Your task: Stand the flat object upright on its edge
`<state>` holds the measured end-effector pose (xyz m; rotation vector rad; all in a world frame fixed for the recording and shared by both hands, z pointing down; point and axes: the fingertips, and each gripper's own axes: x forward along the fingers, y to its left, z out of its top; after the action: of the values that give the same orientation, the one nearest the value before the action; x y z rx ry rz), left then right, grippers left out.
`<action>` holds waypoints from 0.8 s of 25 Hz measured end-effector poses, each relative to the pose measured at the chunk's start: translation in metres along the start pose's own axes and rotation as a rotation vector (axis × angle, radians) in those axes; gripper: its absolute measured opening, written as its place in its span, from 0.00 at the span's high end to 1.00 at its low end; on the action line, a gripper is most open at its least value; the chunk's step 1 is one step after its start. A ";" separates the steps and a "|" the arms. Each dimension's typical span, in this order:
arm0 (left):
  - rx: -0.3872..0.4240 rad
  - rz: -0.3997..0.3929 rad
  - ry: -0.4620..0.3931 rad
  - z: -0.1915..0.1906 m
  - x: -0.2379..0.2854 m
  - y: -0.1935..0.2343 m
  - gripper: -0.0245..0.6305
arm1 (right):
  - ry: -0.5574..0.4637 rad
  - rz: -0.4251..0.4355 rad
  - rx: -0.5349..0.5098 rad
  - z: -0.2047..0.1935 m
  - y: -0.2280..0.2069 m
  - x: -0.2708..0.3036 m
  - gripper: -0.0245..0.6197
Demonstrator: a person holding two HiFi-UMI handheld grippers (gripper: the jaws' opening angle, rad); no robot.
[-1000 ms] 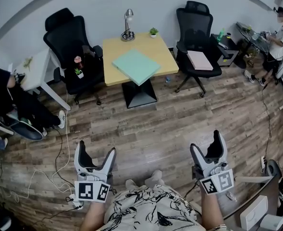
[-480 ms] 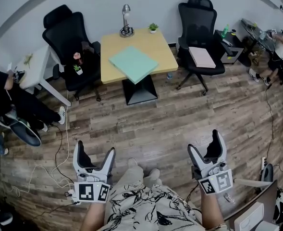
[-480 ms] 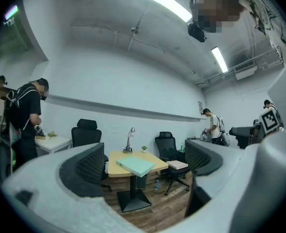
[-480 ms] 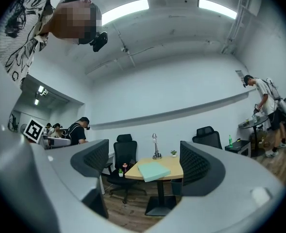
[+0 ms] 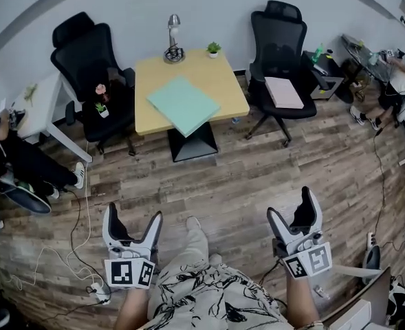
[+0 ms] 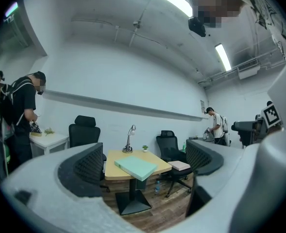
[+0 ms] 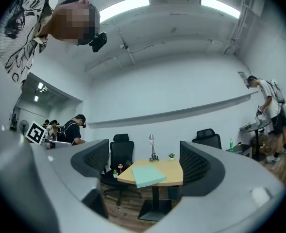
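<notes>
A flat mint-green book (image 5: 183, 104) lies flat on a small yellow-topped table (image 5: 219, 81) across the room, one corner overhanging the front edge. It also shows in the left gripper view as the mint-green book (image 6: 135, 166) and in the right gripper view as the same book (image 7: 148, 175). My left gripper (image 5: 134, 222) and right gripper (image 5: 293, 205) are held low near the person's body, far from the table, both open and empty.
A desk lamp (image 5: 172, 38) and a small potted plant (image 5: 214, 48) stand at the table's back edge. Black office chairs flank it: one (image 5: 89, 67) holds tiny plants, the other (image 5: 279, 53) a pink book (image 5: 284, 92). People work at side desks. Cables (image 5: 78, 218) trail over the wood floor.
The view has shifted closer to the table, which now sits a little lower and larger in the head view. One leg has stepped forward. Both grippers stay open.
</notes>
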<state>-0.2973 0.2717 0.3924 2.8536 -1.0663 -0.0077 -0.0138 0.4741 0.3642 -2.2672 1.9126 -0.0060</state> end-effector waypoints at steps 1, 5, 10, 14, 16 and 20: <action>-0.006 -0.004 -0.003 0.002 0.012 0.002 0.16 | -0.005 -0.005 -0.009 0.004 -0.006 0.008 0.26; -0.008 -0.023 -0.024 0.014 0.059 0.008 0.15 | -0.019 -0.027 -0.038 0.017 -0.028 0.042 0.27; -0.017 -0.047 -0.019 0.022 0.113 0.026 0.15 | -0.022 -0.043 -0.069 0.024 -0.039 0.089 0.27; -0.011 -0.067 -0.031 0.025 0.147 0.039 0.15 | -0.019 -0.047 -0.084 0.023 -0.045 0.124 0.27; 0.005 -0.077 -0.036 0.026 0.163 0.045 0.15 | -0.021 -0.052 -0.084 0.022 -0.048 0.140 0.27; 0.074 -0.080 -0.031 0.032 0.193 0.063 0.15 | -0.017 -0.052 -0.101 0.020 -0.049 0.181 0.26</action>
<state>-0.1941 0.0952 0.3719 2.9697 -0.9771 -0.0191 0.0680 0.3070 0.3309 -2.3732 1.8858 0.1052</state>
